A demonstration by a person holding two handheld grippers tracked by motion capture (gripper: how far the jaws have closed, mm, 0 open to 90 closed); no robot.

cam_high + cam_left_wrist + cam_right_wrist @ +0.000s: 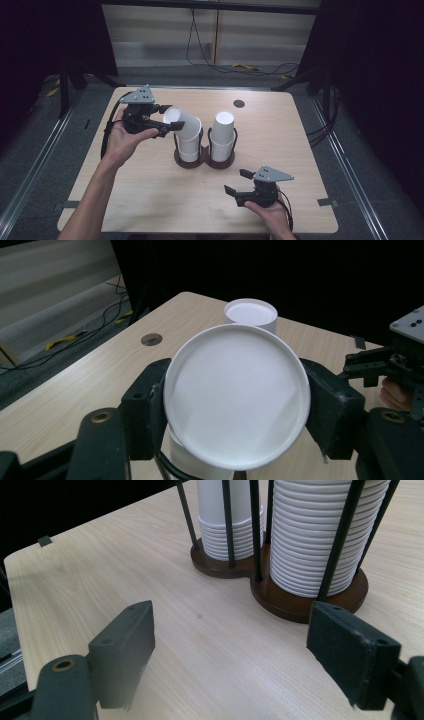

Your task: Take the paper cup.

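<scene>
A brown wooden holder (205, 162) with black rods stands mid-table and carries two stacks of white cups (223, 132). My left gripper (166, 122) is shut on one white cup (182, 122), which is tilted over the top of the left stack (189, 147). In the left gripper view the cup's round bottom (235, 390) faces the camera, between the jaws of the left gripper (237, 396), with the other stack's top (250, 314) behind. My right gripper (237, 181) is open near the front right of the table. In its view, the right gripper (235, 640) holds nothing and faces the stacks (310, 535) and the holder base (280, 600).
The light wooden table (150, 200) has a round cable hole (239, 104) near its far edge. Dark floor, metal rails and cables surround it. In the left gripper view the other hand's gripper (400, 360) shows at the right.
</scene>
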